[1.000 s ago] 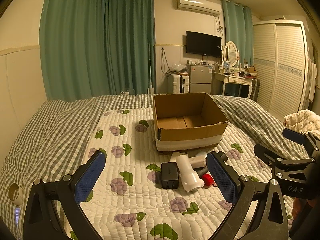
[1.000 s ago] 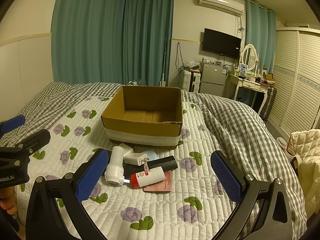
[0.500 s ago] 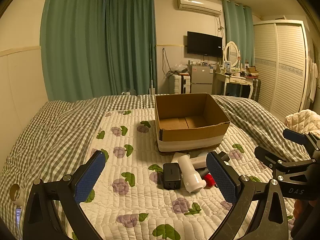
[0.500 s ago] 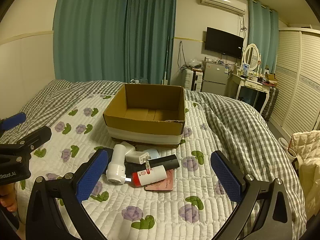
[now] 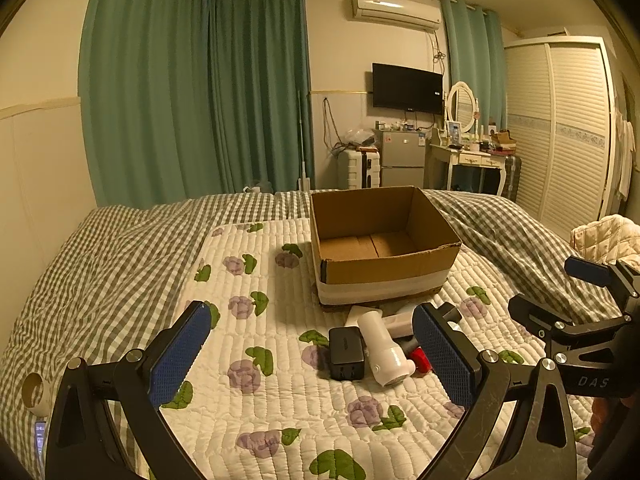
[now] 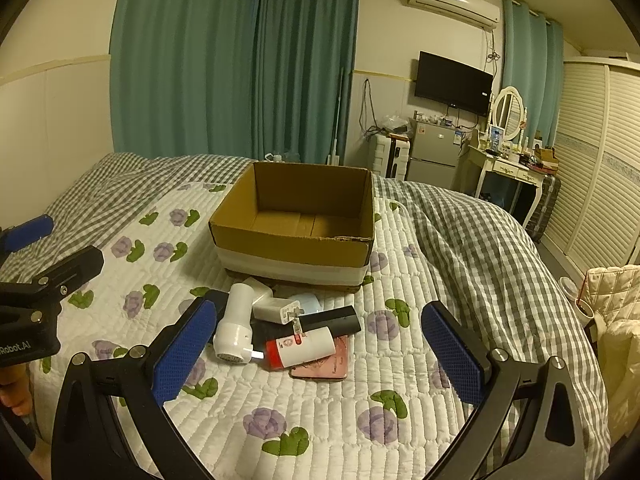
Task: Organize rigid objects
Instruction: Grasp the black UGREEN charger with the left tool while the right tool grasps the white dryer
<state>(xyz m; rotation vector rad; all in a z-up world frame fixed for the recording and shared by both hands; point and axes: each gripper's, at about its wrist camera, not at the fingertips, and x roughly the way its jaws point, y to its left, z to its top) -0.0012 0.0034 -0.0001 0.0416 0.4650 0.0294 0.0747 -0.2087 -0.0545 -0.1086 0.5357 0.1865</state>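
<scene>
On the flowered quilt (image 6: 320, 420), just before the empty cardboard box (image 6: 296, 220), lies the pile: white cylinder (image 6: 234, 330), black charger (image 5: 346, 354) and red-capped bottle (image 6: 300, 346), the bottle half hidden in the left view. Both the left gripper (image 5: 312, 354) and right gripper (image 6: 320, 356) hover spread wide, holding nothing, slightly nearer the pile than a second ago.

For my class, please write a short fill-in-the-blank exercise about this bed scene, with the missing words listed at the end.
1. The cardboard box on the bed has ____ inside it.
2. The left gripper and the right gripper both have their jaws ____.
3. The white bottle has a ____ cap.
4. The small items lie in a pile on the ____ quilt.

Missing words: nothing; open; red; floral
</scene>
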